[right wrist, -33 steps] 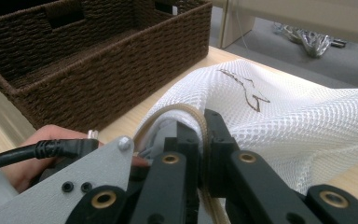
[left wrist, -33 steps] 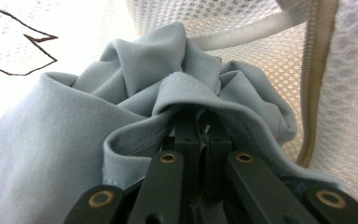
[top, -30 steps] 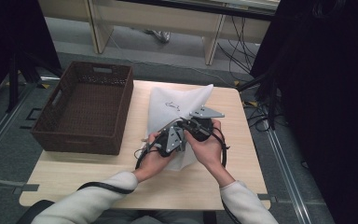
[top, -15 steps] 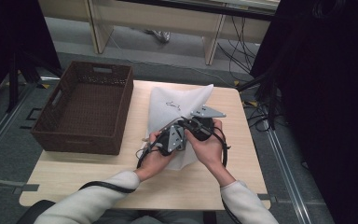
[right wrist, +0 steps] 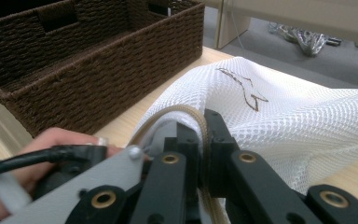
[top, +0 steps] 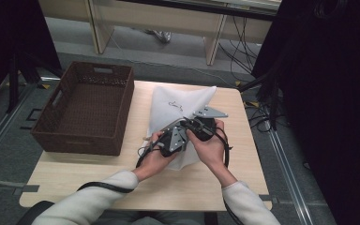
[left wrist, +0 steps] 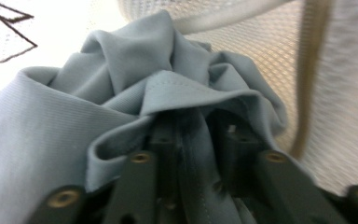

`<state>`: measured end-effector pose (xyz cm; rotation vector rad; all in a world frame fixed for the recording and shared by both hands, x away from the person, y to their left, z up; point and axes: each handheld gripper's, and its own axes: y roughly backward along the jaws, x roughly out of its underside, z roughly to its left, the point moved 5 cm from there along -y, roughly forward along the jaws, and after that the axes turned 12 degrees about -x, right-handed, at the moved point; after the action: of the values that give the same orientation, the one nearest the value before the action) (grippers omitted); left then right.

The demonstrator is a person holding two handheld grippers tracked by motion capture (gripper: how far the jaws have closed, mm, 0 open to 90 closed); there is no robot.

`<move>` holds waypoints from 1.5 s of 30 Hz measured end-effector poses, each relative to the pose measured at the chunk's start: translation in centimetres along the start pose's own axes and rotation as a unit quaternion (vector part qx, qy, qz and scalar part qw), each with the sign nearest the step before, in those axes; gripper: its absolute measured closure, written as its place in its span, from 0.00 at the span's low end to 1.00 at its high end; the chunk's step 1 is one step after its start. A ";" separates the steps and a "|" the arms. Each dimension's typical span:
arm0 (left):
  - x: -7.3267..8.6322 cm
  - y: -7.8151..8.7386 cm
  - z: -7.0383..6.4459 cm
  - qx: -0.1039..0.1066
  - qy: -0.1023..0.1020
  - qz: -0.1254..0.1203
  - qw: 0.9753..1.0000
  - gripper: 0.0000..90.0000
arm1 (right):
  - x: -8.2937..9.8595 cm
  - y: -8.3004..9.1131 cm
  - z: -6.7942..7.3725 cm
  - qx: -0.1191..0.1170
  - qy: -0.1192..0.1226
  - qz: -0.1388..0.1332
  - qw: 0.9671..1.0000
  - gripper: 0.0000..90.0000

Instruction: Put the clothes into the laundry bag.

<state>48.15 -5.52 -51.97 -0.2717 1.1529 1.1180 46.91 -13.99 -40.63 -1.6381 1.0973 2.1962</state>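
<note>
A white mesh bag [top: 178,101] with a small dark emblem lies on the wooden table [top: 243,178]. Both grippers meet at its near end. My left gripper [top: 174,136] is shut on a crumpled grey cloth [left wrist: 121,93], which sits against the bag's mesh [left wrist: 261,51] at its opening. My right gripper [top: 201,126] is shut on the bag's tan rim [right wrist: 186,112], holding the mouth of the mesh bag [right wrist: 279,107] up. The left gripper's grey plate [right wrist: 107,177] and the hand [right wrist: 60,137] holding it lie close beside the right jaws.
A dark brown wicker basket [top: 82,110] stands on the table's left side, right next to the bag; its near wall [right wrist: 88,60] shows in the right gripper view. Desk legs and cables lie on the floor beyond the table.
</note>
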 end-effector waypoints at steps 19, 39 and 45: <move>3.6 3.6 0.7 0.057 -0.004 0.060 0.997 0.61 | 0.1 0.2 0.0 -0.006 -0.004 0.008 1.000 0.97; 1.5 0.9 0.5 -0.001 0.012 0.015 1.000 0.95 | -0.1 0.3 0.0 -0.007 0.001 0.004 1.000 0.97; 0.0 0.8 0.4 -0.018 -0.002 -0.013 1.000 0.95 | -0.1 0.1 0.3 -0.009 -0.001 -0.004 1.000 0.97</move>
<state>47.72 -4.85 -51.52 -0.3116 1.1244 1.1171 46.72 -13.85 -40.47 -1.6435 1.0721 2.2088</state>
